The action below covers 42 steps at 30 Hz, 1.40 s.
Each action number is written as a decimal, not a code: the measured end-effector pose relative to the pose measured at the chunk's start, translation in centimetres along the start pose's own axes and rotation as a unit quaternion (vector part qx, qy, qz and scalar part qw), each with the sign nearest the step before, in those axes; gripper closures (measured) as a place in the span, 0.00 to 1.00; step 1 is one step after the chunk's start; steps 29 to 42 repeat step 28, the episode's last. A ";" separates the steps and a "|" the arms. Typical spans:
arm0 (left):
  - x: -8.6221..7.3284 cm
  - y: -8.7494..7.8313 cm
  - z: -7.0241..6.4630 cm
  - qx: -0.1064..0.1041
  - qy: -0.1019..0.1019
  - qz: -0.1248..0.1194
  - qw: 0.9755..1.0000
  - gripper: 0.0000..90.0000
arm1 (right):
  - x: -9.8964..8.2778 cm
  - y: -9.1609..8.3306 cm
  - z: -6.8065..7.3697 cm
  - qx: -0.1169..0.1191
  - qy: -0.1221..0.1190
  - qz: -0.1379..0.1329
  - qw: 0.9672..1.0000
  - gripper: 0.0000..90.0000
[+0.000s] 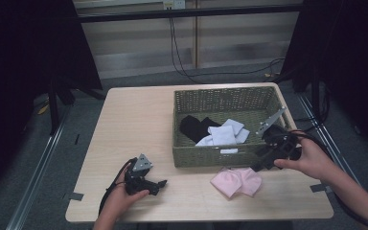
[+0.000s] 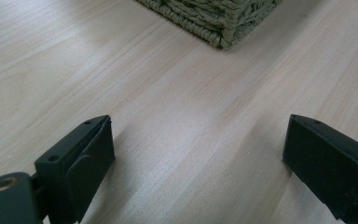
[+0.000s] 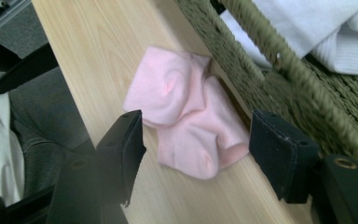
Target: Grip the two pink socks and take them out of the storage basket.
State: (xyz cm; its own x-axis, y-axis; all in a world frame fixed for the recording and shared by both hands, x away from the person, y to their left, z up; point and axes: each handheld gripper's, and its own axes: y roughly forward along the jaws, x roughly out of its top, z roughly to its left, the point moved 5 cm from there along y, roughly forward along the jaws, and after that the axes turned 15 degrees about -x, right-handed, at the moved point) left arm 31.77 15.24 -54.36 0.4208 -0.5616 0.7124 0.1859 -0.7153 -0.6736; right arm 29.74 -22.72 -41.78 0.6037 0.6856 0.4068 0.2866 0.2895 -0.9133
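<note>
A pair of pink socks [image 1: 236, 181] [image 3: 177, 93] lies on the wooden table [image 1: 139, 129] just in front of a green woven basket [image 1: 211, 157] [image 3: 284, 74]. My right gripper [image 1: 260, 166] [image 3: 196, 135] hovers over the socks' right end with its jaws open to either side of them, touching nothing that I can make out. At the front left my left gripper [image 1: 161, 184] [image 2: 198, 140] rests low over bare wood, open and empty, its jaws pointing toward the basket's corner [image 2: 214, 18].
Inside the basket lie white socks [image 1: 225, 133] [image 3: 326, 28] and a black one [image 1: 194, 127]. A person's lap and a chair show past the table's front edge [image 3: 51, 60]. Dark stands and cables stand beyond the table.
</note>
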 end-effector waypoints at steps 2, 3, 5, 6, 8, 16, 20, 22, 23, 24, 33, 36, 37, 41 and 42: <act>0.0 0.0 0.0 0.000 0.000 0.000 1.000 0.09 | -0.5 0.2 0.0 -0.001 0.004 -0.003 1.000 0.38; 0.0 0.0 0.0 0.000 0.000 0.000 1.000 0.09 | -0.8 0.4 -0.1 0.002 0.010 -0.007 1.000 0.37; 0.0 0.0 0.0 0.000 0.000 0.000 1.000 0.09 | -1.2 0.8 -0.2 -0.003 0.015 -0.013 1.000 0.37; 0.0 0.0 0.0 0.000 0.000 0.000 1.000 0.09 | -1.4 1.0 -0.3 -0.005 0.016 -0.013 1.000 0.36; 0.0 0.0 0.0 0.000 0.000 0.000 1.000 0.09 | -1.8 1.4 -0.2 -0.015 0.018 -0.018 1.000 0.36; 0.0 0.0 0.0 0.000 0.000 0.000 1.000 0.09 | -3.5 3.2 -0.4 -0.029 0.035 -0.045 0.998 0.33; 0.0 0.0 0.0 0.000 0.000 0.000 1.000 0.09 | -4.5 4.2 -0.5 -0.041 0.044 -0.057 0.997 0.31; 0.0 0.0 0.0 0.000 0.000 0.000 1.000 0.09 | -5.0 4.5 -0.5 -0.040 0.053 -0.063 0.996 0.31; 0.0 0.0 0.0 0.000 0.000 0.000 1.000 0.09 | -5.1 4.6 -0.5 -0.039 0.057 -0.069 0.995 0.31; 0.0 0.0 0.0 0.000 0.000 0.000 1.000 0.09 | -5.2 4.8 -0.5 -0.040 0.059 -0.078 0.994 0.30; 0.0 0.0 0.0 0.000 0.000 0.000 1.000 0.09 | -5.2 5.2 -0.1 -0.041 0.068 -0.089 0.993 0.30; 0.0 0.0 0.0 0.000 0.000 0.000 1.000 0.09 | -5.2 5.2 -0.1 -0.041 0.068 -0.089 0.993 0.30; 0.0 0.0 0.0 0.000 0.000 0.000 1.000 0.09 | -5.2 5.2 -0.1 -0.041 0.068 -0.089 0.993 0.30; 0.0 0.0 0.0 0.000 0.000 0.000 1.000 0.09 | -5.2 5.2 -0.1 -0.041 0.068 -0.089 0.993 0.30; 0.0 0.0 0.0 0.000 0.000 0.000 1.000 0.09 | -5.2 5.2 -0.1 -0.041 0.068 -0.089 0.993 0.30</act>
